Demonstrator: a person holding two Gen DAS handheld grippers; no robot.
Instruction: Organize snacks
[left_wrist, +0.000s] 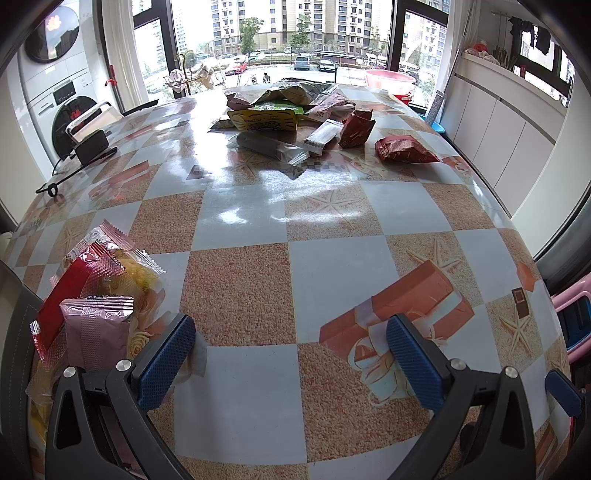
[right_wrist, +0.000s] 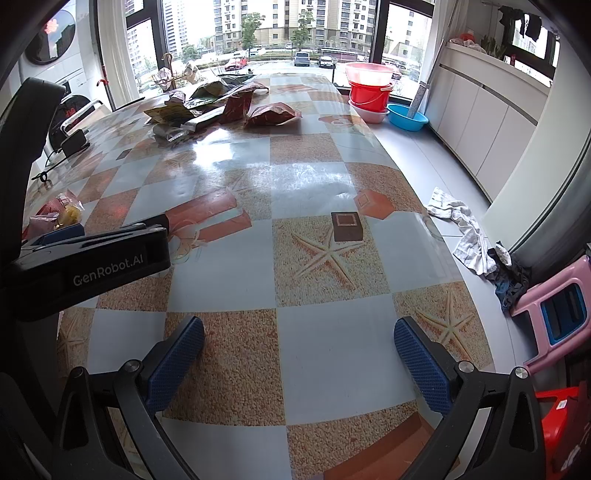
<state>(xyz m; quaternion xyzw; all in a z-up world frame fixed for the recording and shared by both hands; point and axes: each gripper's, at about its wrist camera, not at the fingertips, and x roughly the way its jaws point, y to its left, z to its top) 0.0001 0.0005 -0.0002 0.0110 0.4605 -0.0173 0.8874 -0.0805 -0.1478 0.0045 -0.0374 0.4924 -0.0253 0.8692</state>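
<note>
A heap of snack packets lies at the far end of the checkered table: a yellow bag, a silver bar, a white bar and red packets. A small stack of red, pink and clear-yellow packets rests at the near left, just left of my left gripper, which is open and empty above the table. My right gripper is open too, empty, over the near right part of the table. The far heap and the near stack appear in the right wrist view.
A black charger with cable lies at the table's far left edge. My left gripper's body fills the left of the right wrist view. Off the right edge: red bucket, blue basin, cloths on the floor, a pink stool.
</note>
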